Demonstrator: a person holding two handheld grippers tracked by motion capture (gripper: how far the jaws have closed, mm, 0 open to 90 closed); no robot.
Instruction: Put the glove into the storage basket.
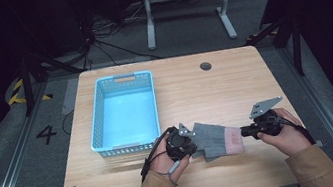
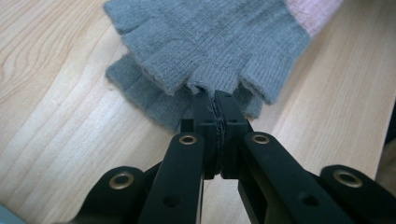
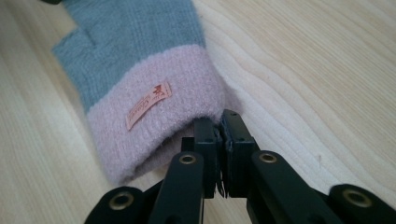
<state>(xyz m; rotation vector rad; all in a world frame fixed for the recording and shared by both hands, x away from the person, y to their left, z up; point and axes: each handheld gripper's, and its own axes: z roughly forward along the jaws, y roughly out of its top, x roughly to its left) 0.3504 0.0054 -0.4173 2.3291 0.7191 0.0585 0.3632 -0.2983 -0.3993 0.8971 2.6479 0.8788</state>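
Jaws pinching fuzzy (knit) glove [image 2: 210,42]

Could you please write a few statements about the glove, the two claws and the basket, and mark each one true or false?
1. The left claw is shut on the finger end of the glove. True.
2. The right claw grips the grey finger end. False: it is shut on the edge of the pink cuff.
3. The glove lies inside the blue basket. False: it lies on the table, in front of the basket and to its right.
4. The cuff carries a small label. True.
5. The basket holds several gloves. False: nothing is in it.
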